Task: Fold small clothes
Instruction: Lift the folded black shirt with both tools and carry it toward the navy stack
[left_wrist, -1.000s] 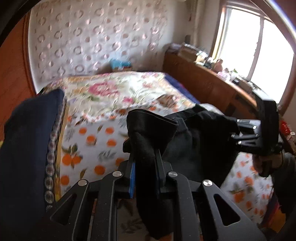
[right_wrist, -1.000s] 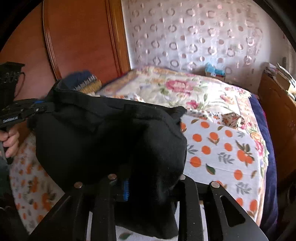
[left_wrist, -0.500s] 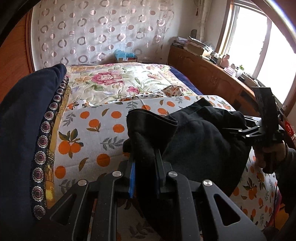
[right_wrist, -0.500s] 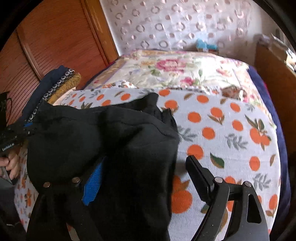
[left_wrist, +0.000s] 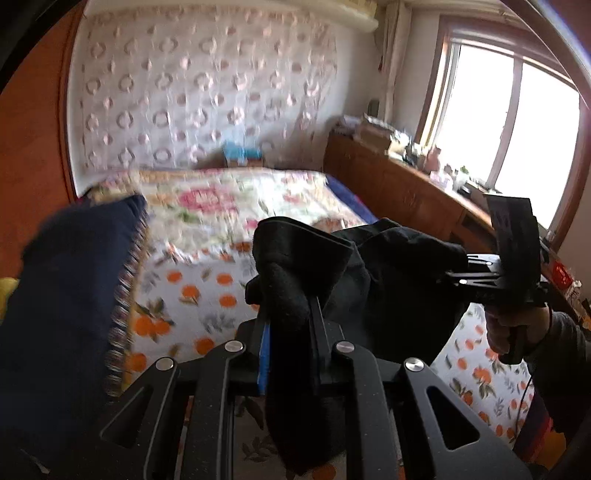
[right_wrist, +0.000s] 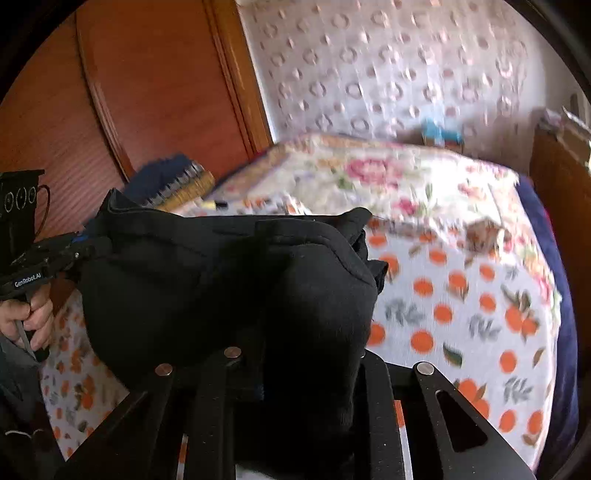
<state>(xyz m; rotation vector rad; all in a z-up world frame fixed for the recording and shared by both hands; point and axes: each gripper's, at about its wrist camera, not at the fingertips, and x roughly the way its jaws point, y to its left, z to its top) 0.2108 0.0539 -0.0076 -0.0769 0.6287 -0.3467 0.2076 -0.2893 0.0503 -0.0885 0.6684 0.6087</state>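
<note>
A small black garment (left_wrist: 391, 280) hangs in the air between both grippers, above the bed. My left gripper (left_wrist: 290, 321) is shut on one corner of it, with black cloth bunched between the fingers. My right gripper (right_wrist: 306, 369) is shut on the other corner; its fingertips are hidden under the black garment (right_wrist: 221, 288). The right gripper also shows in the left wrist view (left_wrist: 458, 273), and the left gripper in the right wrist view (right_wrist: 85, 243), each pinching the stretched top edge.
The bed carries an orange-print sheet (right_wrist: 461, 314) and a floral quilt (left_wrist: 221, 199). A dark blue folded blanket (left_wrist: 62, 302) lies at the left by the wooden wardrobe (right_wrist: 147, 92). A wooden cabinet (left_wrist: 399, 192) with clutter runs under the window at the right.
The right gripper was open half a second ago and has shut on the black garment again. Both grippers have lifted and tilted up, raising the garment off the bed.
</note>
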